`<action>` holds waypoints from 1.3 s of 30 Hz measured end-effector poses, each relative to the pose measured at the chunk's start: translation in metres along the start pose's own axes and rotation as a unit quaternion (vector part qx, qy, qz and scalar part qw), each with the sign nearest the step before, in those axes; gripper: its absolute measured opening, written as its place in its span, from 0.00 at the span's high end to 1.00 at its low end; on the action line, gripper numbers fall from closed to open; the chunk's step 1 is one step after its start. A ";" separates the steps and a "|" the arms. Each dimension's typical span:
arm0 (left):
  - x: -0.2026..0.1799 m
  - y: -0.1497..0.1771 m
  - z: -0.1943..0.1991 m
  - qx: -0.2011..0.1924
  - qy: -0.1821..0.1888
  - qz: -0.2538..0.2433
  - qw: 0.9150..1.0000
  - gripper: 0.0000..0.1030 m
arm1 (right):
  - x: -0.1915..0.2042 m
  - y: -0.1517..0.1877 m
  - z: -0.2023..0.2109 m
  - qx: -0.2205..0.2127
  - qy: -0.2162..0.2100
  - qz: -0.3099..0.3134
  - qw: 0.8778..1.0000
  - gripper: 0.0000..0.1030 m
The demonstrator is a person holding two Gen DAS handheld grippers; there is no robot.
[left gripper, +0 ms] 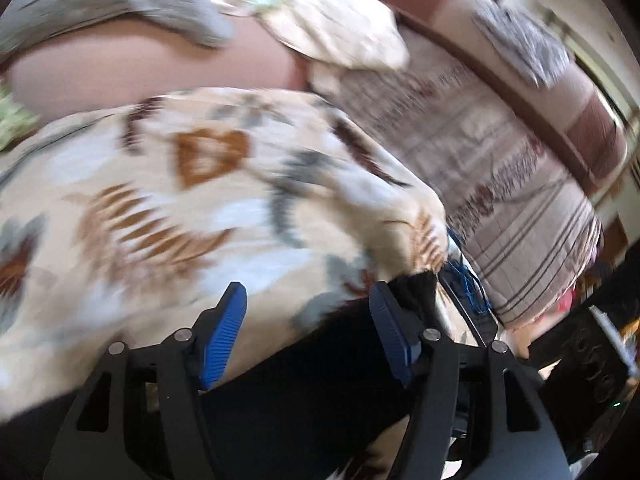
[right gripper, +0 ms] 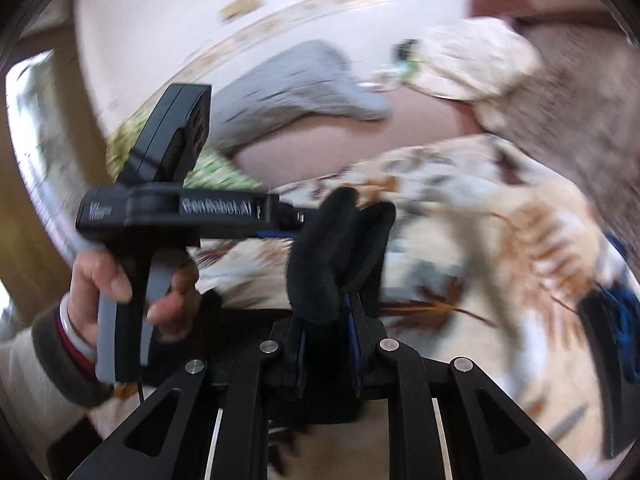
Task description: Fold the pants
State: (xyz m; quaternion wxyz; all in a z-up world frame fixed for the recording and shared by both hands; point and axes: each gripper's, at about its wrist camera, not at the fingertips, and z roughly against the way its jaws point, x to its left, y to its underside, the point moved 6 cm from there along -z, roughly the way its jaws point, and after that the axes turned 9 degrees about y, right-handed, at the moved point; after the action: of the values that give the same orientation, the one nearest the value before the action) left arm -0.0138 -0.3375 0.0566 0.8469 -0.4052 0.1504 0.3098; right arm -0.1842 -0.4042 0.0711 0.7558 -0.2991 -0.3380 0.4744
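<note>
The black pants (left gripper: 304, 376) lie low in the left wrist view, on a leaf-patterned blanket (left gripper: 168, 200). My left gripper (left gripper: 308, 320) is open above them, its blue pads wide apart and empty. In the right wrist view my right gripper (right gripper: 326, 312) is shut on a bunched fold of the black pants (right gripper: 332, 240), lifted above the patterned blanket (right gripper: 500, 240). The left gripper's body (right gripper: 176, 212), held by a hand, shows at the left of that view. Both views are motion-blurred.
A pink bed sheet (left gripper: 140, 68) lies beyond the blanket with a grey garment (left gripper: 120, 4) and a cream pillow (left gripper: 340, 28). A striped quilt (left gripper: 500, 184) hangs at the right. Blue cords (left gripper: 468, 280) lie at the blanket's edge.
</note>
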 end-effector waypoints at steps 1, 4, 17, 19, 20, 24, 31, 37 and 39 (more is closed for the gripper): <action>0.013 0.006 0.014 -0.006 -0.005 0.017 1.000 0.38 | 0.018 0.002 -0.004 0.005 -0.016 0.016 1.000 0.85; 0.046 0.027 0.045 -0.021 -0.037 0.059 0.997 0.33 | 0.055 0.015 -0.020 0.023 -0.039 0.042 0.998 0.85; 0.069 0.100 0.056 -0.001 -0.100 0.091 0.991 0.21 | 0.090 0.037 -0.019 0.079 -0.104 0.060 0.990 0.52; 0.063 0.105 0.043 0.008 -0.100 0.092 0.991 0.20 | 0.062 0.031 -0.023 0.075 -0.059 0.031 0.995 0.53; 0.061 0.107 0.036 0.012 -0.107 0.093 0.990 0.20 | 0.053 0.031 -0.027 0.080 -0.046 0.021 0.996 0.58; 0.045 0.111 0.015 0.013 -0.138 0.052 0.989 0.31 | 0.028 0.042 -0.051 0.111 -0.014 -0.012 0.994 0.71; 0.034 0.097 0.029 0.020 -0.117 0.025 0.993 0.89 | 0.034 0.033 -0.046 0.097 -0.017 0.002 0.995 0.69; 0.055 0.103 0.046 0.018 -0.147 0.045 0.988 0.89 | 0.058 0.020 -0.047 0.087 -0.040 0.034 0.995 0.69; 0.064 0.111 0.040 0.028 -0.153 0.060 0.986 0.89 | 0.064 0.025 -0.058 0.098 -0.040 0.042 0.993 0.71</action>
State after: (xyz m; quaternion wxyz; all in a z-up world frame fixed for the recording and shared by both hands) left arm -0.0365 -0.2269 -0.0164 0.8509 -0.3191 0.0524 0.4141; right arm -0.1303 -0.3436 0.0324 0.7466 -0.2184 -0.3069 0.5483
